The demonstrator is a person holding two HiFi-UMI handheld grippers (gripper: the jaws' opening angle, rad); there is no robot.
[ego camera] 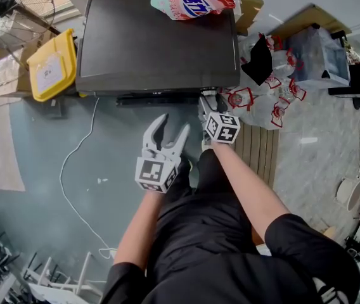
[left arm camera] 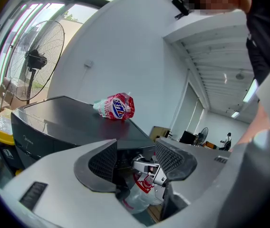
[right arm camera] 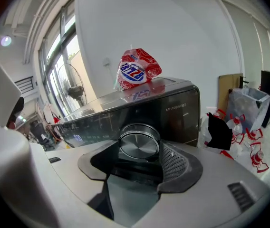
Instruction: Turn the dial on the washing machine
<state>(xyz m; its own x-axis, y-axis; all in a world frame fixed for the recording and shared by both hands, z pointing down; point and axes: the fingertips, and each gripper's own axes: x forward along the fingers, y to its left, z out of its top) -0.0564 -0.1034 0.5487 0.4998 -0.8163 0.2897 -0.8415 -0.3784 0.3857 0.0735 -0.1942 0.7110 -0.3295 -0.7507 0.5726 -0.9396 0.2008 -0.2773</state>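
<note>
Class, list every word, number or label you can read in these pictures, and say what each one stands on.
"MH100VH36T", as best it reads: front of the washing machine.
Blue print on the bag: too blurred to read.
Label on the yellow bin: too small to read.

1. Head view: soft, even daylight. The floor (ego camera: 40, 170) is pale with no hard shadows, and the dark washer (ego camera: 158, 43) shows a dull sheen.
2. Left gripper view: the windows (left arm camera: 16, 23) at 10 o'clock are blown out, lights (left arm camera: 253, 88) glare at 3 o'clock, and there is a mosaic patch at 12 o'clock.
3. Right gripper view: window glare at 10 o'clock. The dial (right arm camera: 139, 145) gleams sharply, and the bag (right arm camera: 137, 72) is mirrored below itself.
4. Both gripper views: heavy fisheye bending, black corners, soft near foreground.
</note>
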